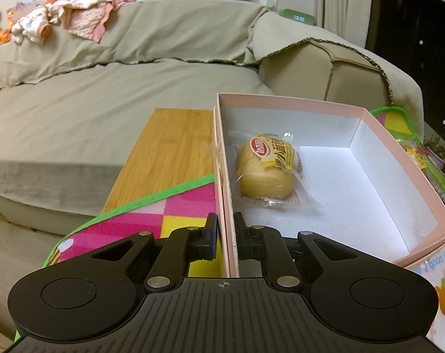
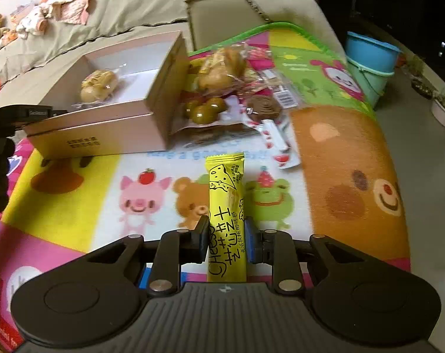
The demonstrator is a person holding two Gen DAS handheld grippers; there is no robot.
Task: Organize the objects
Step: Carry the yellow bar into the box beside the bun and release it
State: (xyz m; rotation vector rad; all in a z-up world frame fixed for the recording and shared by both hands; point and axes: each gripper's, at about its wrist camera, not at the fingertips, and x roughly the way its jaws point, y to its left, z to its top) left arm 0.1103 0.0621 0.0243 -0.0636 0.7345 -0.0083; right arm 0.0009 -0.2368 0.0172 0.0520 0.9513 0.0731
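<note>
My left gripper [image 1: 226, 229] is shut on the near left wall of a pink cardboard box [image 1: 384, 138], one finger inside and one outside. A wrapped bread bun [image 1: 266, 170] lies inside the box. In the right wrist view the box [image 2: 105, 129] stands on a colourful cartoon mat [image 2: 340, 158] with the bun [image 2: 99, 88] in it. My right gripper [image 2: 227, 235] is shut on a yellow cheese snack bar [image 2: 226, 200] and holds it above the mat. A pile of wrapped snacks [image 2: 231, 88] lies to the right of the box.
A wooden table top [image 1: 169, 153] shows under the mat, beside a beige sofa [image 1: 105, 103] with baby clothes [image 1: 75, 17] on it. A blue bucket [image 2: 372, 58] stands on the floor beyond the mat's far right edge.
</note>
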